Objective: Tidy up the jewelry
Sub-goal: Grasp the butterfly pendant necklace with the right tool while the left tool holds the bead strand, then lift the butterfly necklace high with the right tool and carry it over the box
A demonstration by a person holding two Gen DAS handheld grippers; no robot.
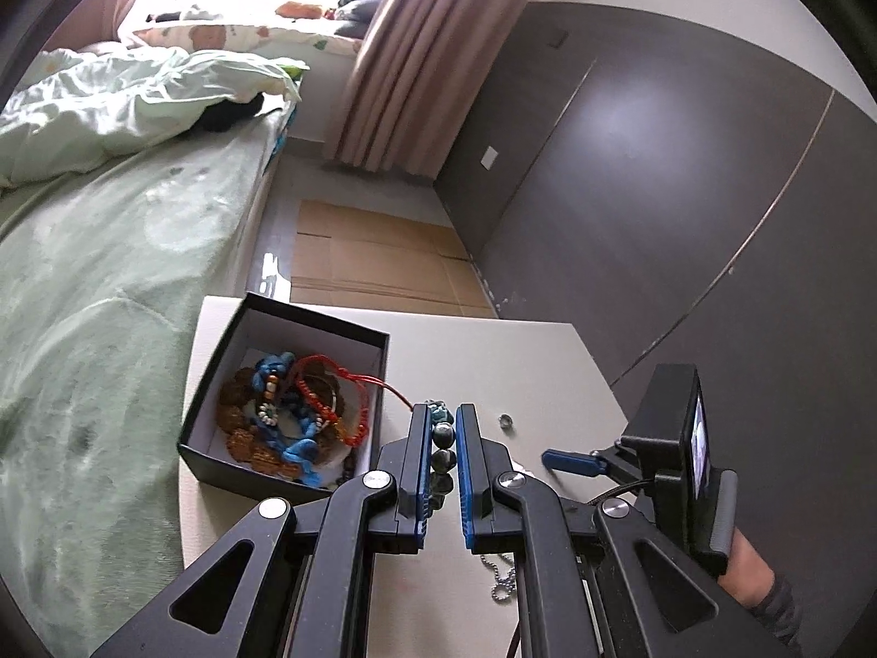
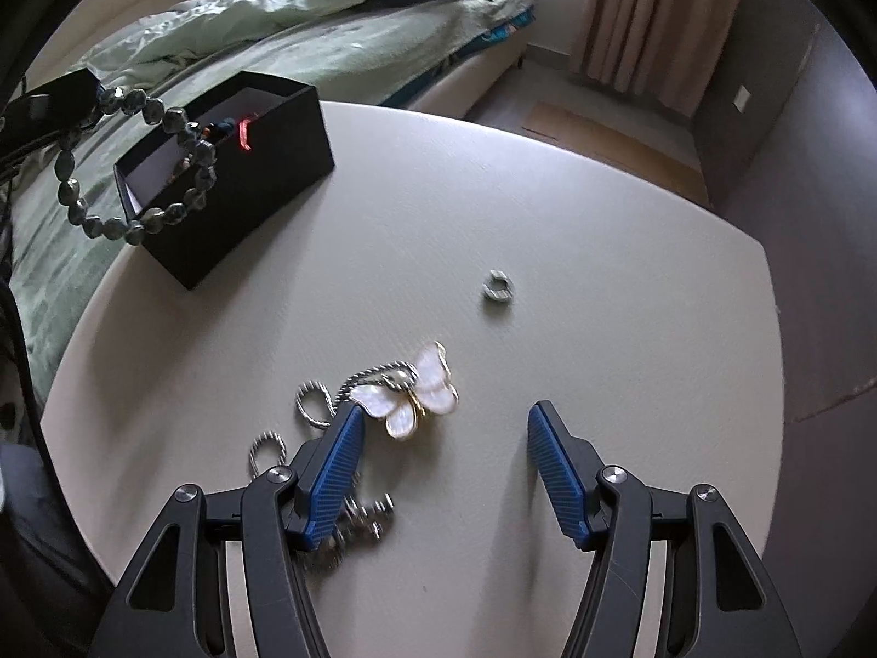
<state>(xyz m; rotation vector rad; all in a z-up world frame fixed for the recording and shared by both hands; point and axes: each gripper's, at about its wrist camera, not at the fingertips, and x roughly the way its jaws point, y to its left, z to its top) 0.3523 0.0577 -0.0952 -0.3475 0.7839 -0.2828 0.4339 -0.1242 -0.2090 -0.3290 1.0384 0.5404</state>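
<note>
While the bead bracelet [image 2: 131, 164] hangs as a loop in the air just beside the black box [image 1: 285, 329], the left gripper [image 1: 443, 427] is clamped on its beads, so the step in hand looks like carrying this piece to the box. Inside the box already lie a blue cord, red string bracelets and amber-coloured pieces. The next move calls for bringing the loop fully over the box opening, lowering it and parting the jaws, taking care that the dangling part clears the near wall and does not snag the red string [image 1: 392, 386] trailing over the rim.

On the table [image 2: 548, 192] there remain a butterfly pendant [image 2: 408, 392] with its ball chain [image 2: 312, 403], and a small ring [image 2: 496, 288] well apart from it. The right gripper [image 2: 444, 422] hovers with its jaws apart, one finger just beside the pendant, likely lined up to take it next.
</note>
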